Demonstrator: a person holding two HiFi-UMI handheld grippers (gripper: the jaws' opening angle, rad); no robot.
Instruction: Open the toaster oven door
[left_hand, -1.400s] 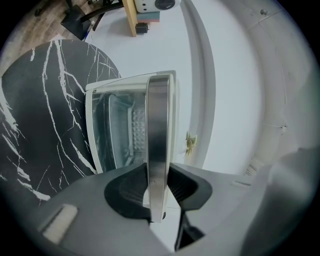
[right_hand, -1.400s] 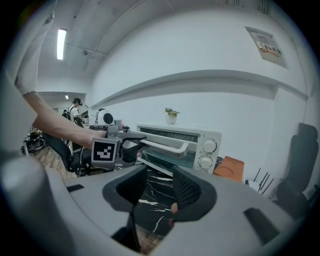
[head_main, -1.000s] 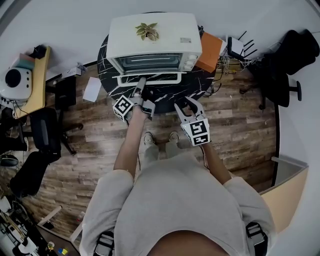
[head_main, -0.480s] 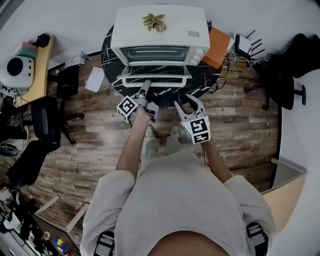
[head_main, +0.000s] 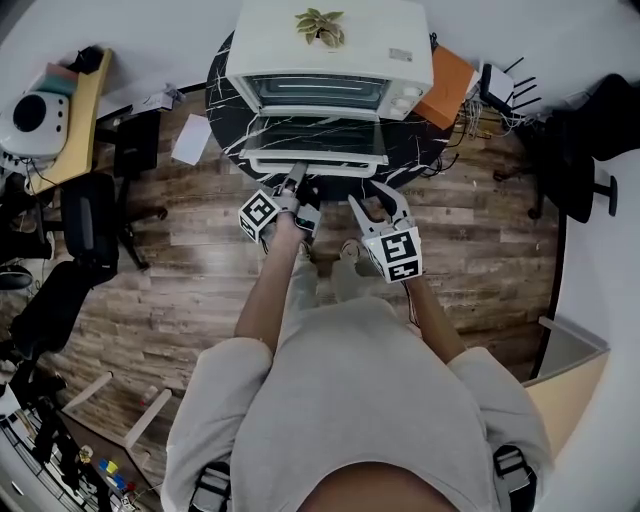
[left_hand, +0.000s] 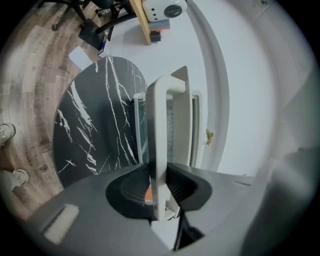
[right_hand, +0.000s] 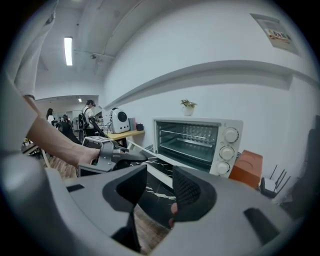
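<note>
The white toaster oven stands on a round black marble table. Its glass door hangs open, folded down almost flat toward me, and the rack inside shows. My left gripper is shut on the door's white bar handle. In the left gripper view the handle runs between the pads of that gripper, whose jaws have just closed a little tighter on it. My right gripper hovers open and empty at the table's front edge, right of the left one. From the right gripper view the oven sits ahead.
A small plant sits on the oven's top and an orange box stands to its right. A desk with a white appliance and black chairs stand at left. Another chair and cables are at right.
The door has swung down from partly open to nearly flat. My left gripper came down and toward me with the handle. The right gripper barely shifted.
</note>
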